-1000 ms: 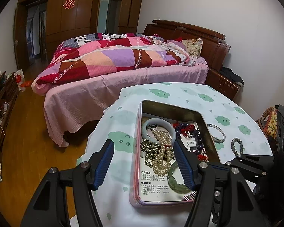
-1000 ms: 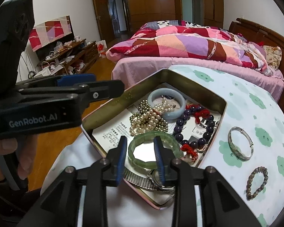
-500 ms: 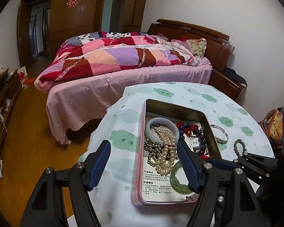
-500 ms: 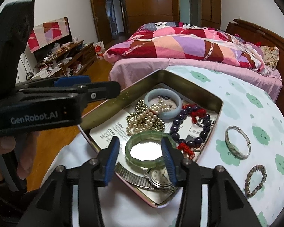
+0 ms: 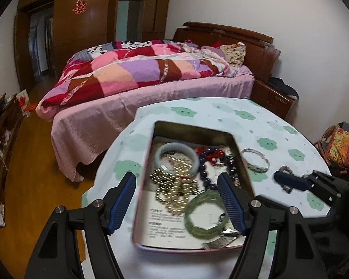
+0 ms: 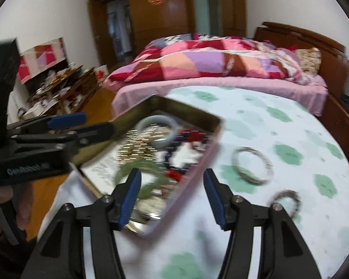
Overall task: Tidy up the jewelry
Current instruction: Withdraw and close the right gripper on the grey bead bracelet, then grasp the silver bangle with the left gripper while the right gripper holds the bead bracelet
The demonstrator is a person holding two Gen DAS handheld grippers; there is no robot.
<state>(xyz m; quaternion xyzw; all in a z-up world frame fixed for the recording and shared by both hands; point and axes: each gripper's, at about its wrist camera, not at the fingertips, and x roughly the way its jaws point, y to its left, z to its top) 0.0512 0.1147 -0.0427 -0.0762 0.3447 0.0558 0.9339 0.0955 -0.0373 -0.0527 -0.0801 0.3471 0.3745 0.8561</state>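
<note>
An open tin box on the table holds a green bangle, a pale jade bangle, pearl and gold bead strands, dark purple beads with red and a watch. A silver bangle and a bead bracelet lie on the cloth right of the tin. My left gripper hovers open above the tin, holding nothing. My right gripper hangs over the tin's near right corner. Its jaws are opening and grip nothing, with the green bangle lying beside its left finger.
The round table wears a white cloth with green cloud prints. Behind it stands a bed with a patchwork quilt. A basket sits at the right. A cluttered low cabinet lines the left wall. A hand holds the left gripper.
The right gripper's jaws have spread off the green bangle, which stays in the tin, and the gripper has swung right. The left gripper has drawn back a little.
</note>
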